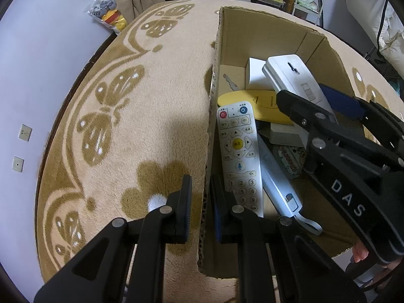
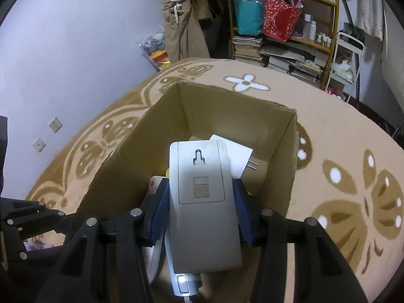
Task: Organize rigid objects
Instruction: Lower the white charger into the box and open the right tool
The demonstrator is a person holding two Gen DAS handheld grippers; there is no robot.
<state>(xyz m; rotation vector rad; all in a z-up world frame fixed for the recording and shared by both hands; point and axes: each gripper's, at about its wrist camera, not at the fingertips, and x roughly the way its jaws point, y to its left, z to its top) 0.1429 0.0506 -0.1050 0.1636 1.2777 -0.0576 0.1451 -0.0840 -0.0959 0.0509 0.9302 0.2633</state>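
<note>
Left gripper (image 1: 200, 208): fingers straddle the near left wall of the brown cardboard box (image 1: 325, 50), one pad on each side, seemingly clamped on it, though contact is not clearly visible. Right gripper (image 2: 200, 210): blue-padded fingers closed on the sides of a grey flat rectangular device (image 2: 202, 202), back face up, held above the box interior at frame centre. Beyond, inside the box, lie a white remote control (image 1: 238, 156), a yellow oval object (image 1: 265, 106) and a white card (image 2: 240, 156). The box rests on a beige butterfly-patterned cloth (image 1: 151, 126).
</note>
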